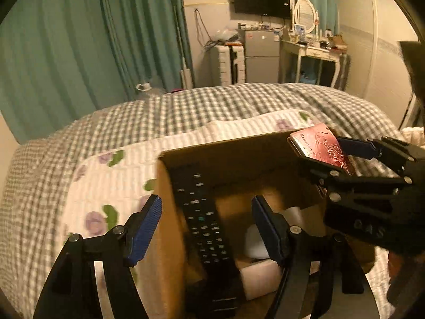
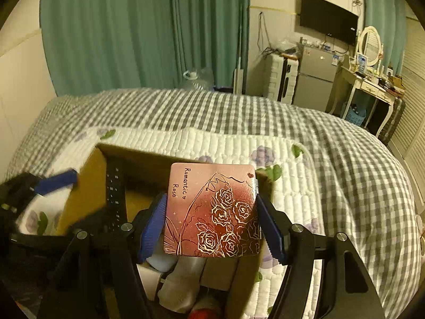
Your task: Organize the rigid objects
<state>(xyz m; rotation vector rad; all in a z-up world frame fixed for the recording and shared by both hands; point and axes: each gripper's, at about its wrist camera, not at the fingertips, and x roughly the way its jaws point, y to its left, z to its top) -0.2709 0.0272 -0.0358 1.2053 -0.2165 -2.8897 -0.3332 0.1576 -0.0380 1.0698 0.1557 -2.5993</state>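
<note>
On the far-reaching bed point(image 2: 332, 143), the cardboard box point(image 1: 170, 212) could be bumped by the wide-open, empty left gripper point(image 1: 207, 223) around the let-go remote point(image 1: 204, 228), or the pink tin point(image 2: 212, 210), pinched by the right gripper's point(image 2: 211, 226) 2 fingers above it, could be dropped outside.

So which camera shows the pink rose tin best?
The right wrist view: the pink rose tin faces it flat, roses and writing clear, between the right gripper pads. The left wrist view sees it small and tilted.

light: dim, warm yellow cast | shadows: box point(image 1: 239, 159) interior darkened | blur: near objects smeared, far room softened | distortion: edges bowed, corners vignetted black
</note>
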